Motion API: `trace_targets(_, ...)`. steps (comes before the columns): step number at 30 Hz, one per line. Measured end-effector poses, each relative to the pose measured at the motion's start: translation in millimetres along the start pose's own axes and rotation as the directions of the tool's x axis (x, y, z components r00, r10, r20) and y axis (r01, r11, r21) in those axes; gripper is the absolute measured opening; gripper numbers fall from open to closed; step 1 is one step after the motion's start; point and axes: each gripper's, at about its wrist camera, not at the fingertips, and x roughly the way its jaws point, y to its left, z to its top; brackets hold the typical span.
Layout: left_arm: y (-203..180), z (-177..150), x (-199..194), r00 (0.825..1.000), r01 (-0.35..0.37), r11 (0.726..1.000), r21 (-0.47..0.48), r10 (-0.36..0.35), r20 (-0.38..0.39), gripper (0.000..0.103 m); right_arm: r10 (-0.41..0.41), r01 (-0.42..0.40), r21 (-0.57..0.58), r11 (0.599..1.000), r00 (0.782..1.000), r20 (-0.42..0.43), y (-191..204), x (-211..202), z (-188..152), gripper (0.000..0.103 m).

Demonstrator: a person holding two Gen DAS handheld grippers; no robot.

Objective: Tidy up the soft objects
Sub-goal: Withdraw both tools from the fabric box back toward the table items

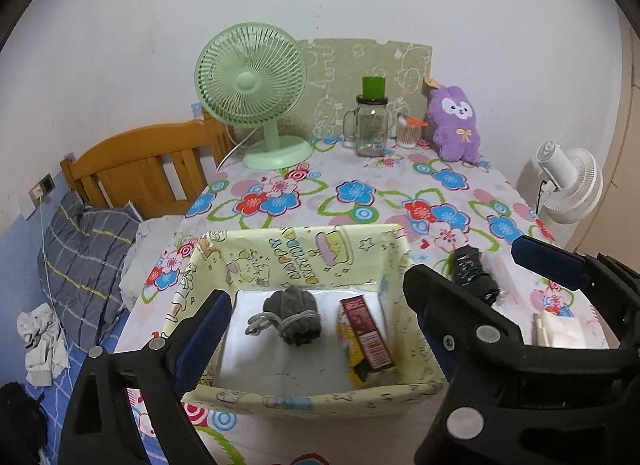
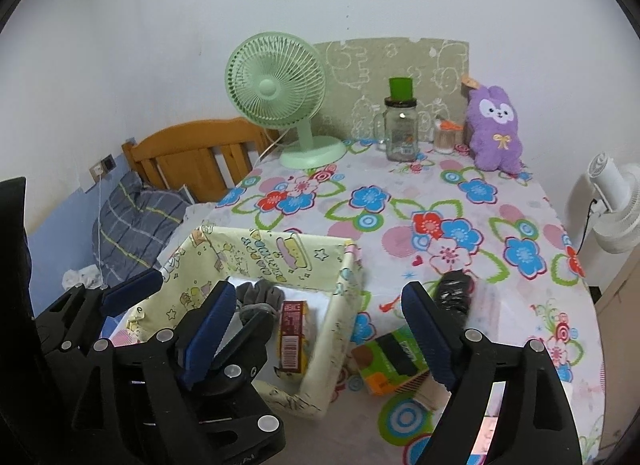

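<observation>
You have the surface (image 1: 360, 201) with its flowered cloth in front of you, and on it the yellow cartoon-print storage box (image 1: 280, 249), open at the top. Inside the box the rolled grey sock bundle (image 1: 292, 317) lies on the white floor, just beside a red and yellow carton (image 1: 366, 339). Its long axis runs from the far wall of the box towards you, tilted slightly right, with the tied cord end pointing to the left.

Both tongs stand wide apart and hold nothing: the left tongs (image 1: 312, 305) hover above the box, the right tongs (image 2: 316, 329) straddle the box's right wall.

The next soft thing looks to be the dark folded umbrella-like roll (image 2: 454, 293), lying on the cloth to the right of the box; what it is exactly you cannot tell. Its long axis runs away from you, tilted a little right at the far end. Bring the right tongs down across its short side, pads square to the axis, near the middle so it does not droop. Mind the green and orange packet (image 2: 394, 357) lying close to it. The purple plush rabbit (image 1: 456, 125) sits upright well apart, at the far wall.
</observation>
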Motion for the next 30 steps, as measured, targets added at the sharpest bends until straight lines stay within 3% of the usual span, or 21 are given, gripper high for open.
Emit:
trace_targets(11,-27.0,0.4,-22.0,0.997,0.01,1.0,0.009,-0.011,0.075,0.102,-0.072,0.071,0.009,0.997,0.994,0.078,-18.4,-38.1,-3.6,0.093)
trace_targets(30,-84.8,-10.9,-26.8,0.989,0.103,0.994,0.047,-0.107,0.1,0.103,-0.17,0.166,0.036,0.985,0.977,0.126,-65.0,-73.9,-24.0,0.095)
